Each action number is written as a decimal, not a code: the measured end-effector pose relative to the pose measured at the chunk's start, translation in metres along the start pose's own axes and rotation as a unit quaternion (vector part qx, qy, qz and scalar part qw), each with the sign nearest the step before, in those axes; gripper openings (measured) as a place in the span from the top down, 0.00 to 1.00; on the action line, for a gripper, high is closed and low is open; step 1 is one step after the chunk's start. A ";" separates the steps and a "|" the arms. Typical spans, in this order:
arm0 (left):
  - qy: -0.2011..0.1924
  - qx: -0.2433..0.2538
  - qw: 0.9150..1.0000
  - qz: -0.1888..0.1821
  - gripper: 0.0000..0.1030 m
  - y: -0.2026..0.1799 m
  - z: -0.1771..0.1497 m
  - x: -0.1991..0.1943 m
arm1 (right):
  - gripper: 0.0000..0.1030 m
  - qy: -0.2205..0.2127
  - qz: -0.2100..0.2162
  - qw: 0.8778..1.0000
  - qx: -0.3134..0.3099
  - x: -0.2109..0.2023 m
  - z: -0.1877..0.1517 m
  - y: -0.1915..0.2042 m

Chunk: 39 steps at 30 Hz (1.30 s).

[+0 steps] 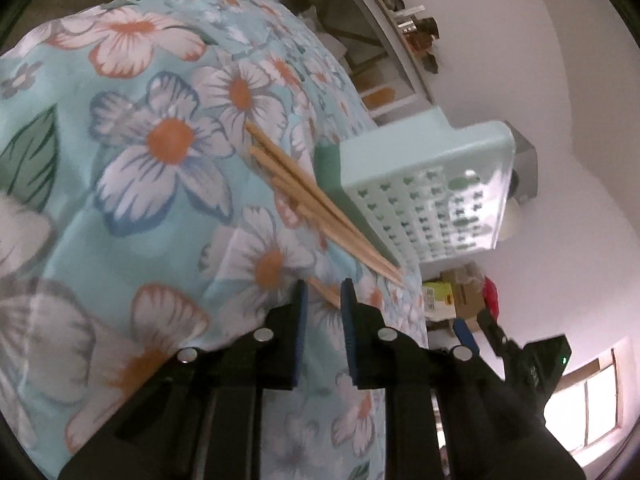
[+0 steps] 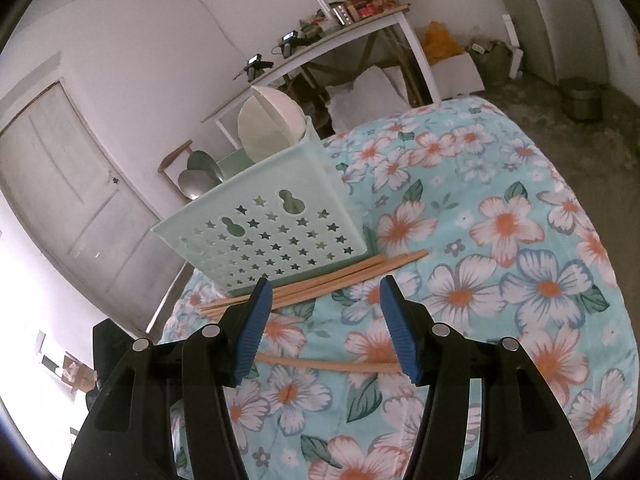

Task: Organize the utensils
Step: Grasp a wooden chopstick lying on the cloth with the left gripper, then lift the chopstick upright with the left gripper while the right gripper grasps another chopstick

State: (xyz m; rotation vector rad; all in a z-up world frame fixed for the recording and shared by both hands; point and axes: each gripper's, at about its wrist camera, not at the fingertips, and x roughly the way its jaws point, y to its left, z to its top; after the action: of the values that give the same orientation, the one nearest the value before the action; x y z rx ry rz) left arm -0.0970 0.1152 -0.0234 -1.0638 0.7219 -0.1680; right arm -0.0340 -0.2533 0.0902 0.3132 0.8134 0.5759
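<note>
A single wooden chopstick (image 1: 323,290) lies on the floral cloth (image 1: 168,184), its end in the narrow gap between the blue pads of my left gripper (image 1: 324,292); a slit still shows beside it. Several more chopsticks (image 1: 320,200) lie bundled against the mint perforated basket (image 1: 420,192). In the right wrist view my right gripper (image 2: 325,284) stands open above the cloth. One chopstick (image 2: 328,365) lies flat below and between its fingers, untouched. The bundle (image 2: 340,276) and basket (image 2: 272,232) sit just beyond. The right gripper (image 1: 478,324) also shows at the left view's right edge.
White plates (image 2: 268,124) stand in the basket. The clothed table's edge (image 2: 176,292) drops off at the left by a door (image 2: 60,180). Behind are a cluttered white table (image 2: 320,48), a metal bin (image 2: 580,100) and cardboard boxes (image 1: 452,296).
</note>
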 end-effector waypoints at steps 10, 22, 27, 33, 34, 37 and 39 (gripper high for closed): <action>-0.043 -0.036 0.998 0.009 1.00 0.005 0.017 0.006 | 0.47 0.010 -0.007 1.000 0.023 0.005 -0.002 -0.015; -0.010 -0.003 0.999 -0.045 0.90 -0.013 0.020 -0.027 | 0.47 0.005 -0.008 1.000 0.022 0.003 0.001 -0.009; 0.038 -0.016 0.999 -0.015 0.55 -0.018 0.005 0.000 | 0.47 0.007 -0.002 1.000 0.027 0.006 0.003 -0.006; 0.004 0.001 1.000 0.023 0.55 -0.035 0.010 0.026 | 0.47 0.006 -0.003 1.000 0.021 0.004 0.001 -0.004; -0.001 0.006 1.000 0.029 0.55 -0.039 0.010 0.030 | 0.47 0.006 -0.003 1.000 0.024 0.004 0.001 -0.006; -0.012 0.028 0.999 0.043 0.56 -0.045 0.005 0.035 | 0.47 0.008 -0.002 0.999 0.035 0.005 0.000 -0.011; -0.020 0.030 0.998 0.051 0.61 -0.045 0.004 0.038 | 0.47 0.010 -0.002 0.999 0.040 0.006 -0.001 -0.013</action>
State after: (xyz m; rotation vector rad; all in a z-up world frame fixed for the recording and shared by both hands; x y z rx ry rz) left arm -0.0564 0.0791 -0.0018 -0.9681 0.7288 -0.0794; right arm -0.0261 -0.2603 0.0797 0.3788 0.8578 0.5438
